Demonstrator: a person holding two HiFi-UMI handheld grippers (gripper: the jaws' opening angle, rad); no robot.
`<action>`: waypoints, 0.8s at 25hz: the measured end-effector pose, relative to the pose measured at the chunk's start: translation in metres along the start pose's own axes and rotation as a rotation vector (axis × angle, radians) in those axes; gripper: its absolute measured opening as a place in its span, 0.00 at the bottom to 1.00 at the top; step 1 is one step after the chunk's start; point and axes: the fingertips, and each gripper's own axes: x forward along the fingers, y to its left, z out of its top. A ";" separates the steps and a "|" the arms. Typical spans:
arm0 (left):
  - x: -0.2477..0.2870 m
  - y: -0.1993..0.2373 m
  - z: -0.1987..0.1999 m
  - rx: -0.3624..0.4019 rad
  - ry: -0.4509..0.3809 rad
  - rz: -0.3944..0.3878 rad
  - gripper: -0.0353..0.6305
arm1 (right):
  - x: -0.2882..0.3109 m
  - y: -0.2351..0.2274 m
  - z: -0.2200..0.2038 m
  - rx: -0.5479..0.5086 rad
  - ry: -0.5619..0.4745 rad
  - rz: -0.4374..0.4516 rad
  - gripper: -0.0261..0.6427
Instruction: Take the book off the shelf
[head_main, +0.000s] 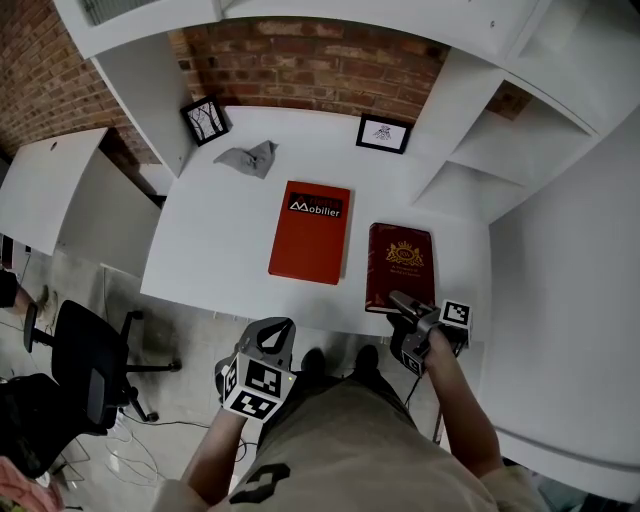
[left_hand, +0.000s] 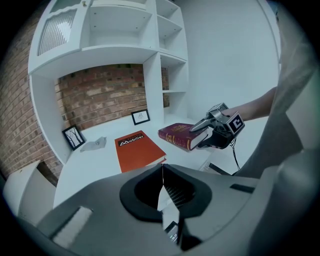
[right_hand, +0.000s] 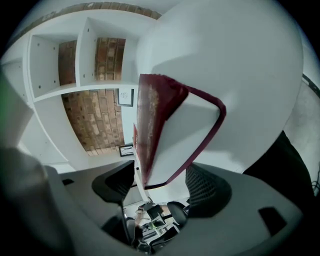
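Right gripper view has the book (right_hand: 150, 115) filling the gap of the right tool (right_hand: 162, 172). Its near end sits between the two ribbed pads, which stand wide apart and do not seem to press on either cover. It is a thick hardback with maroon boards, a pale page block and gold ornament on the front. In the head view it lies flat at the right of the counter (head_main: 220, 240), near the front edge and well clear of the shelf (head_main: 470, 185) to the right.

The book looks already off the shelf and set down, so the step in hand is probably the release. The next move calls for drawing the right tool straight back along the book, so that no pad catches a cover and drags it over the edge.

The left tool (left_hand: 162, 175) hangs low by the person's body, jaws together on nothing. A slim red book (head_main: 311, 231) lies flat just left of the maroon one. Farther back lie a crumpled grey cloth (head_main: 248, 157) and two small black frames (head_main: 384, 133), against rough brick (head_main: 310, 60).
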 end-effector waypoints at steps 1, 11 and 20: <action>0.000 0.000 0.000 0.002 0.001 -0.003 0.06 | -0.001 0.001 -0.002 -0.009 0.023 0.014 0.45; 0.004 -0.004 0.004 0.042 0.022 -0.019 0.06 | -0.006 0.004 -0.015 -0.113 0.185 0.004 0.45; 0.008 -0.001 0.009 0.047 0.027 -0.006 0.06 | -0.006 0.009 -0.017 0.001 0.079 0.022 0.45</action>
